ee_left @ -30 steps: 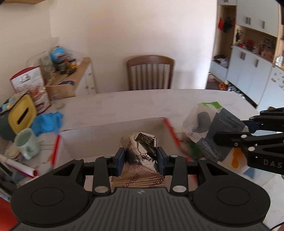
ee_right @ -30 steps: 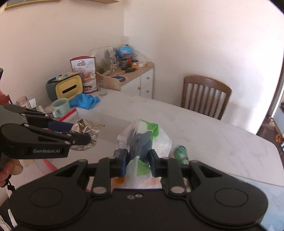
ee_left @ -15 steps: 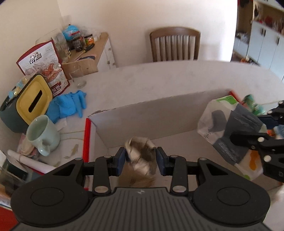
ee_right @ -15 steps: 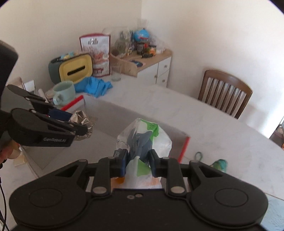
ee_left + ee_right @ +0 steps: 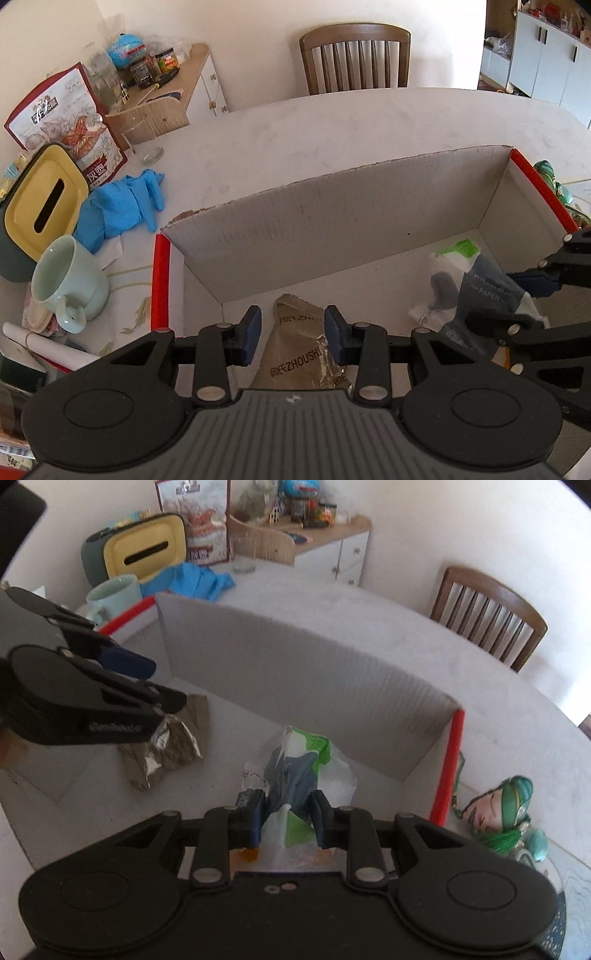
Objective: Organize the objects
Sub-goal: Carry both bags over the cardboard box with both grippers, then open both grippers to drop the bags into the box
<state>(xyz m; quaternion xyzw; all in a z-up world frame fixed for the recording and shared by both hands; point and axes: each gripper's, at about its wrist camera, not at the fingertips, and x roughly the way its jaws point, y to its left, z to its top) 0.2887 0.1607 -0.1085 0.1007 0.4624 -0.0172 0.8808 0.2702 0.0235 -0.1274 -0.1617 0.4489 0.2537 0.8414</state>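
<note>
An open cardboard box [image 5: 332, 206] with red edges stands on the table; it also shows in the right wrist view [image 5: 295, 664]. A brown foil pouch [image 5: 295, 354] lies on the box floor, also seen in the right wrist view [image 5: 162, 753]. My left gripper [image 5: 292, 334] is open just above the pouch, no longer touching it. My right gripper [image 5: 286, 821] is shut on a white, green and grey plastic bag [image 5: 295, 771], held low inside the box at its right end; the bag also shows in the left wrist view [image 5: 465, 284].
Left of the box are a pale green mug [image 5: 66, 280], blue gloves [image 5: 122, 206], a yellow-topped tissue box [image 5: 37, 206], a glass [image 5: 142, 140] and a red snack bag [image 5: 70, 118]. A green figurine [image 5: 506, 812] lies right of the box. A chair [image 5: 354, 59] stands at the far side.
Both grippers have moved down into the box. My left gripper has opened and let the foil pouch drop onto the box floor. My right gripper still holds the plastic bag.
</note>
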